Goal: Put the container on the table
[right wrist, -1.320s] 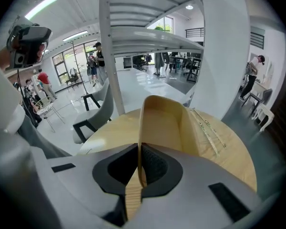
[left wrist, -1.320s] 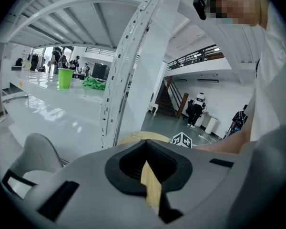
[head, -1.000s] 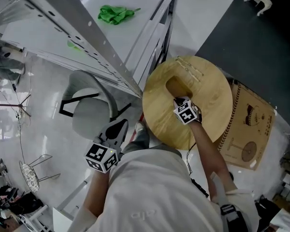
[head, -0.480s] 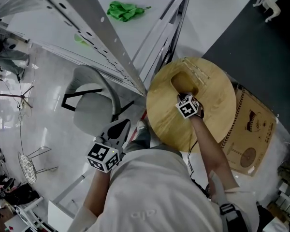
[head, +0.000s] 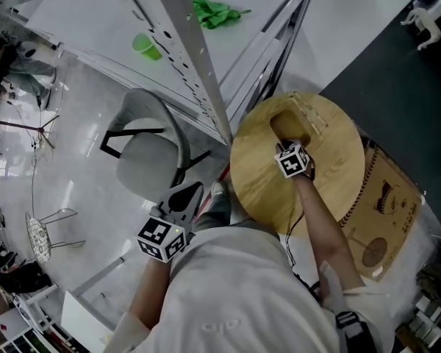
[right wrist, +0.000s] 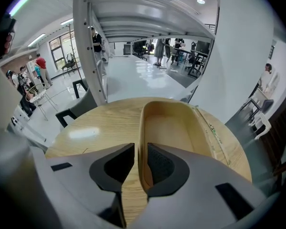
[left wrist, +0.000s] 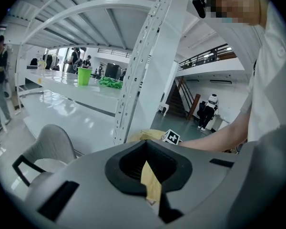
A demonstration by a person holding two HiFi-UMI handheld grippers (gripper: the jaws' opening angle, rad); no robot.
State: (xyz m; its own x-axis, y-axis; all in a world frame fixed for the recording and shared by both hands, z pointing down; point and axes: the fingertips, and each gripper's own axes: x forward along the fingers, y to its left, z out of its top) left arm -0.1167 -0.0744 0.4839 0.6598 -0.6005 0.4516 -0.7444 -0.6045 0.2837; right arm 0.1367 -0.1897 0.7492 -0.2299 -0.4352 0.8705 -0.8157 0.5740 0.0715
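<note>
R gripper [right wrist: 140,152] is pointed steeply down at the round wooden bench [right wrist: 93,128]. Its jaws are opening, w/ the near wall of the container [right wrist: 174,128] caught between the pads but no longer pressed; a gap is seen on the left side of the wall. The container, a shallow wooden tray, is set flat on the bench, towards the far edge. L gripper [left wrist: 145,144] is held low by the person's side, away from the bench, jaws closed tip to tip; a tan strip is seen between its pads, nature not clear. Beyond the bench a grey chair [head: 143,164] is placed beside a white rack post [head: 198,57]. Further off, a green cup [head: 142,45] and a green cloth [head: 217,11] are seen on a long white table [head: 81,20].
</note>
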